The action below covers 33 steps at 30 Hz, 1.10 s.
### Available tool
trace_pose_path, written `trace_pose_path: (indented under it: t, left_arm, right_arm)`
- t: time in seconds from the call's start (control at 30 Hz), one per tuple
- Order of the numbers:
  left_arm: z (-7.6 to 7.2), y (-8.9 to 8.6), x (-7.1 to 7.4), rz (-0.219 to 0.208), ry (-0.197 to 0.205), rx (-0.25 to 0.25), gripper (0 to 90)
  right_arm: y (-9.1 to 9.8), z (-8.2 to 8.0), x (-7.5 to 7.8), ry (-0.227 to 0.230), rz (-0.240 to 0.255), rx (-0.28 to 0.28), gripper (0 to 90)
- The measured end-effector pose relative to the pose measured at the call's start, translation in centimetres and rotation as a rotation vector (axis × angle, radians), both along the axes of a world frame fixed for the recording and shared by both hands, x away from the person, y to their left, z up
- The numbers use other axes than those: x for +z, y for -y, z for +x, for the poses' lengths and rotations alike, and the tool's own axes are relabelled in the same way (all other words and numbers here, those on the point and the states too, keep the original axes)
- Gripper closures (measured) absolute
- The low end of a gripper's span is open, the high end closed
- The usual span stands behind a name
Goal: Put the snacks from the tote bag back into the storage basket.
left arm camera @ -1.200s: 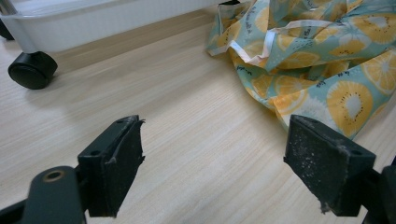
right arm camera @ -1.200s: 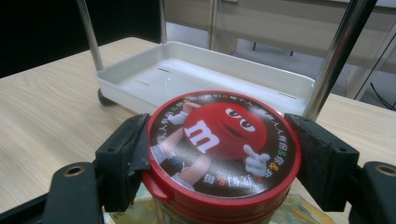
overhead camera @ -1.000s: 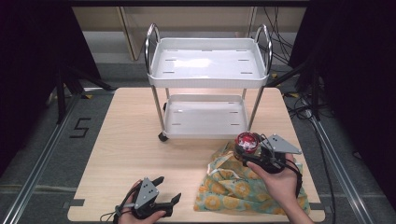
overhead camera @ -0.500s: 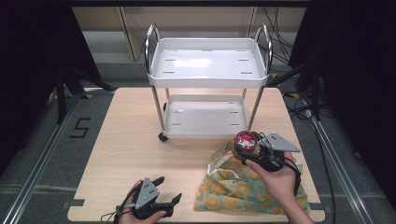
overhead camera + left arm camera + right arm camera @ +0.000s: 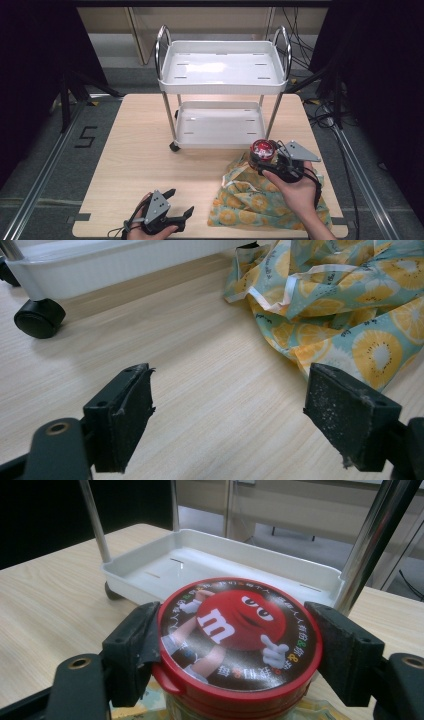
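Right gripper: the black two-jaw right gripper (image 5: 266,161) is held up over the near right part of the table, its jaws clamped on either side of the red lid of a round candy jar (image 5: 263,149); in the right gripper view the pads press the lid's rim from both sides (image 5: 239,637).
Jar: the round jar with the red cartoon-printed lid sits above the far edge of the cloth bag, just in front of the cart's lower shelf; it is lifted clear of the table top.
Bag: a teal cloth bag printed with yellow citrus slices (image 5: 250,202) lies crumpled on the near right of the table, under the right hand (image 5: 299,192).
Left gripper: the black two-jaw left gripper (image 5: 175,207) rests low at the near edge, left of the bag, jaws spread wide with nothing between them; its own view shows bare wood between the pads (image 5: 227,420).
Cart: a white two-shelf trolley with chrome posts (image 5: 223,90) stands at the far middle of the table, both trays bare.
Table: a light wooden table top (image 5: 135,160).
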State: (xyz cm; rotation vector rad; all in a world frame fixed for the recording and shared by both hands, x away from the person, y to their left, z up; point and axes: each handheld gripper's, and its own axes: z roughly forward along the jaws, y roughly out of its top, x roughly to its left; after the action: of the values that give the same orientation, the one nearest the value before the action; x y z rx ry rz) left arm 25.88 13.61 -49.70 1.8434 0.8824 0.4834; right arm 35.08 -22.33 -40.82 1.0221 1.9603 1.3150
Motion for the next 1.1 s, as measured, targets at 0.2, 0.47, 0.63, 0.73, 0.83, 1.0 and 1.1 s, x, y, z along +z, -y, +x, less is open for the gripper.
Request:
trace_pose_path:
  t: [0.2, 0.47, 0.63, 0.73, 0.83, 1.0, 1.1]
  left_arm:
    - [-0.1, -0.1, 0.1, -0.002, 0.003, 0.013, 18.6]
    - [-0.1, -0.2, 0.1, 0.01, 0.007, 0.008, 18.6]
    - [-0.1, -0.2, 0.1, -0.002, 0.006, 0.009, 18.6]
    - [0.0, -0.3, 0.2, 0.02, 0.017, -0.003, 18.6]
    - [0.0, -0.1, 0.1, -0.006, 0.01, 0.004, 18.7]
    - [0.0, -0.1, 0.0, -0.018, 0.012, 0.012, 18.7]
    - [-0.1, -0.1, 0.1, -0.01, 0.013, 0.01, 18.6]
  right_arm:
    - [-0.3, 0.3, 0.0, -0.009, 0.016, -0.015, 26.8]
    - [-0.5, 0.7, 0.1, 0.006, 0.015, -0.017, 26.8]
    - [-0.4, 1.0, 0.2, 0.017, 0.004, -0.023, 26.8]
    - [-0.4, 1.0, 0.2, 0.011, 0.007, -0.027, 26.8]
    - [-0.5, 1.2, 0.1, 0.005, 0.008, -0.025, 26.8]
    - [-0.5, 1.5, 0.2, 0.011, -0.002, -0.028, 26.8]
    - [-0.6, 1.6, 0.2, 0.009, 0.002, -0.026, 26.8]
